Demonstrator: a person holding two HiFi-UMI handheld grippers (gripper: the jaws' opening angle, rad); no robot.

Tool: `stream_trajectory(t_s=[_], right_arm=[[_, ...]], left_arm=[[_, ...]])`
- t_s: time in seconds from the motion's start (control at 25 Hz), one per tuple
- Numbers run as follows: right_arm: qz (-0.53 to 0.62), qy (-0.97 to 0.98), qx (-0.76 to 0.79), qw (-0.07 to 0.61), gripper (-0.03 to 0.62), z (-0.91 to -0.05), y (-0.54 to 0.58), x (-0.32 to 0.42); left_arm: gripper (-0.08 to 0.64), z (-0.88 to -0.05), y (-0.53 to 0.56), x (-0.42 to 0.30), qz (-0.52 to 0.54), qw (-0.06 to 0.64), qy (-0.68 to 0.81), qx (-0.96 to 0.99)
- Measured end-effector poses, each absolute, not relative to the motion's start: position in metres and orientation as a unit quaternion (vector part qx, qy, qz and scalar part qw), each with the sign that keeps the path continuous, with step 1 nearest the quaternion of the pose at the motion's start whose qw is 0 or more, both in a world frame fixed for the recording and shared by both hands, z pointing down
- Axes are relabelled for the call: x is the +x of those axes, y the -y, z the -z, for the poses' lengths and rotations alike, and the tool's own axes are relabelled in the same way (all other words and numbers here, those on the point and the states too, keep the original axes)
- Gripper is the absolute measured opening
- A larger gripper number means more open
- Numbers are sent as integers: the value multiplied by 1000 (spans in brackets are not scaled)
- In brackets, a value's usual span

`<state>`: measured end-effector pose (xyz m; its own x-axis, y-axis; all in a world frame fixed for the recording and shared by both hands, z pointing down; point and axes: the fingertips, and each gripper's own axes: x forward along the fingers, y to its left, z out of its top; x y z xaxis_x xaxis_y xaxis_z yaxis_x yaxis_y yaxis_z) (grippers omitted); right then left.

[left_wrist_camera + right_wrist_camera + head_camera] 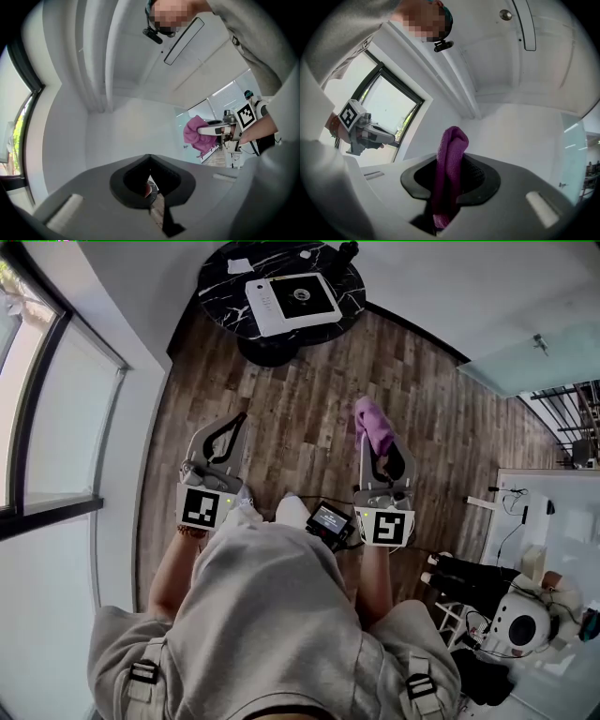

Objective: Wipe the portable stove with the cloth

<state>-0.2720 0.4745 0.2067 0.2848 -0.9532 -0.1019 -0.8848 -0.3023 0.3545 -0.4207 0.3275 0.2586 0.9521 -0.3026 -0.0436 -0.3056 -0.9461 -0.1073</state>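
The white portable stove (292, 302) with a dark round burner sits on a black marble round table (225, 282) at the top of the head view, well ahead of both grippers. My right gripper (373, 439) is shut on a purple cloth (374, 426), which sticks up between its jaws (449, 161). The cloth (196, 132) also shows from the left gripper view, at the right. My left gripper (236, 420) is shut with nothing in it. Both are held level above the wooden floor (300, 409), side by side.
A white wall and a window (56, 409) run along the left. A glass partition (525, 352) and a white desk with cables (539, 521) stand at the right, with a white device (516, 624) below it. A small black screen unit (330, 521) hangs at the person's chest.
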Motion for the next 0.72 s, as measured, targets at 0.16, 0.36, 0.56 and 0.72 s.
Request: stream_trajectory(t_s=[0.16, 0.36, 0.56, 0.72], right_arm=[[158, 575, 792, 133, 114, -208, -467, -257], [151, 584, 785, 138, 114, -214, -454, -225], [144, 601, 775, 131, 114, -235, -426, -169], [145, 617, 761, 137, 114, -238, -407, -110]], left_arm=[[-6, -260, -320, -406, -14, 65, -146, -987], [-6, -268, -310, -373, 2, 66, -143, -987], [-6, -277, -288, -317, 2, 86, -150, -985], [-6, -285, -280, -259, 12, 72, -150, -986]])
